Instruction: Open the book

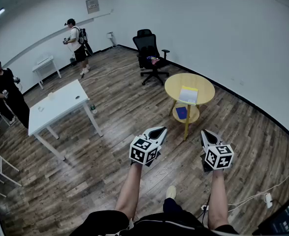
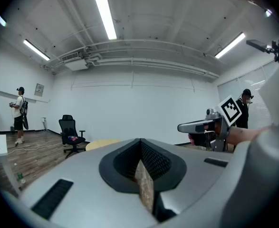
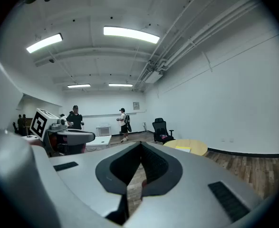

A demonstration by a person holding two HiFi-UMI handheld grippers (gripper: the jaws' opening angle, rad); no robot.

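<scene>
1. Book [image 1: 188, 95] lies shut and flat on the round yellow surface [image 1: 206, 85] in the head view. It is ahead of both tools and well apart from them, with its long axis running roughly away from the person. The left tongs [image 1: 159, 130] and right tongs [image 1: 207, 133] are both pressed together and hold nothing. The right pair looks the nearer to the book. A lower shelf [image 1: 193, 115] under the top carries a blue item [image 1: 181, 112].
2. Left gripper view: the tongs [image 2: 140, 141] meet at the tip with nothing between them. The surface's rim [image 2: 103, 144] shows just over them, a little to the left. The book cannot be made out here.
3. Right gripper view: the tongs [image 3: 140, 146] are closed and empty. The book [image 3: 183, 148] rests on the surface [image 3: 198, 147], ahead and off to the right.
</scene>
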